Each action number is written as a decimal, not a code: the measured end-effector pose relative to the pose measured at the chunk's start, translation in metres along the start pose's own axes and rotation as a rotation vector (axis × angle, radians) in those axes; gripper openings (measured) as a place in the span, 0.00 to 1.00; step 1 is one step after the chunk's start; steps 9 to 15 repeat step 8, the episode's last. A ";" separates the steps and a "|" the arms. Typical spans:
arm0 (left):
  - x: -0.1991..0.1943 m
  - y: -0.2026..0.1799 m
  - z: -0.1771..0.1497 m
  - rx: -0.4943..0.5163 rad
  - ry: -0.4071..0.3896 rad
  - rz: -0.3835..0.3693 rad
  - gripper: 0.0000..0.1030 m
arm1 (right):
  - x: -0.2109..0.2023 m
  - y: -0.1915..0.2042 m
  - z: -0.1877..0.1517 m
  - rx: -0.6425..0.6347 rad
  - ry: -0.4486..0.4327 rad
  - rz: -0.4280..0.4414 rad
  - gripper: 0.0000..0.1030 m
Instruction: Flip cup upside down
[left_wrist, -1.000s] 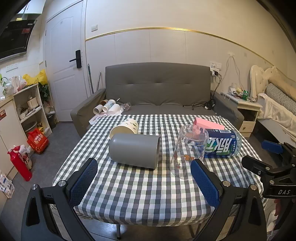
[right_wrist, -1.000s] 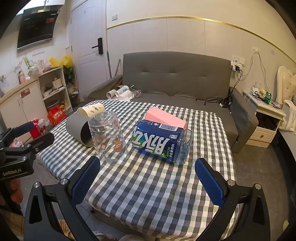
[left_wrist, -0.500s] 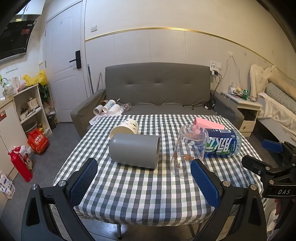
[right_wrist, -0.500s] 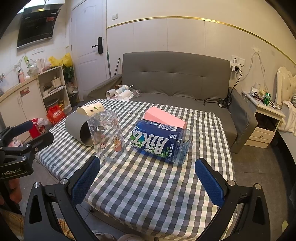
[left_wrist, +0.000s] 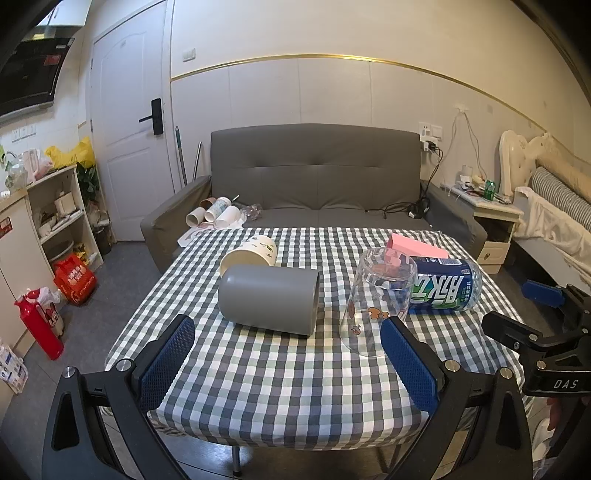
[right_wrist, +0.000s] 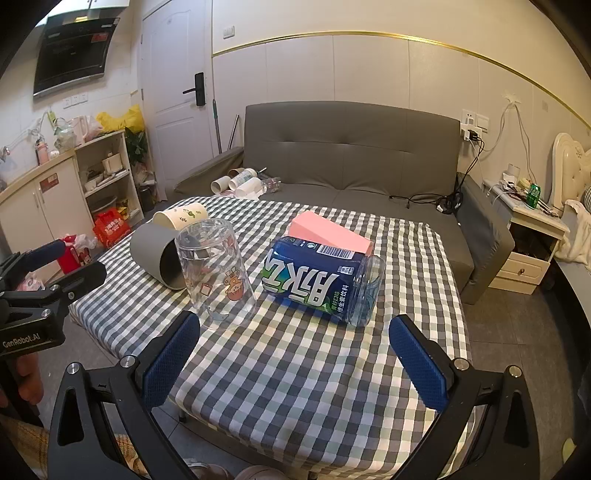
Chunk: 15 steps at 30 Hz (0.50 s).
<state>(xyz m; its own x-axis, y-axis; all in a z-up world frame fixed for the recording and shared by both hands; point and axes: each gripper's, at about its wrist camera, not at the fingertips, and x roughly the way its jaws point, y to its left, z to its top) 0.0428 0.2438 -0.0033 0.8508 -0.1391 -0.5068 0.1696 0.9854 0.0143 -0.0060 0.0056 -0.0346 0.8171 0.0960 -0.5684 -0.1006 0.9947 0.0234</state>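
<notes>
In the left wrist view the clear cup (left_wrist: 376, 301) already stood mouth-down on the checked table (left_wrist: 280, 373); the left gripper (left_wrist: 288, 363) hung spread and empty; in the right wrist view the right gripper (right_wrist: 295, 363) gaped likewise, well short of the cup (right_wrist: 216, 271); the flip looked finished.

A grey sofa (left_wrist: 314, 177) stands against the white panelled wall (left_wrist: 332, 92).

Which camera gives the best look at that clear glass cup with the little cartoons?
The right wrist view: the clear cup stands unobstructed, upside down, cartoons visible. In the left wrist view the cup has its lower edge partly hidden behind a blue gripper finger.
</notes>
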 end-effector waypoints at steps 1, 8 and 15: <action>0.000 0.000 0.000 0.000 0.000 0.001 1.00 | 0.000 0.000 0.000 0.000 0.000 0.000 1.00; -0.002 0.000 0.001 0.009 -0.009 -0.013 1.00 | 0.000 0.001 0.000 -0.002 -0.001 0.001 1.00; -0.002 0.000 0.001 0.009 -0.009 -0.013 1.00 | 0.000 0.001 0.000 -0.002 -0.001 0.001 1.00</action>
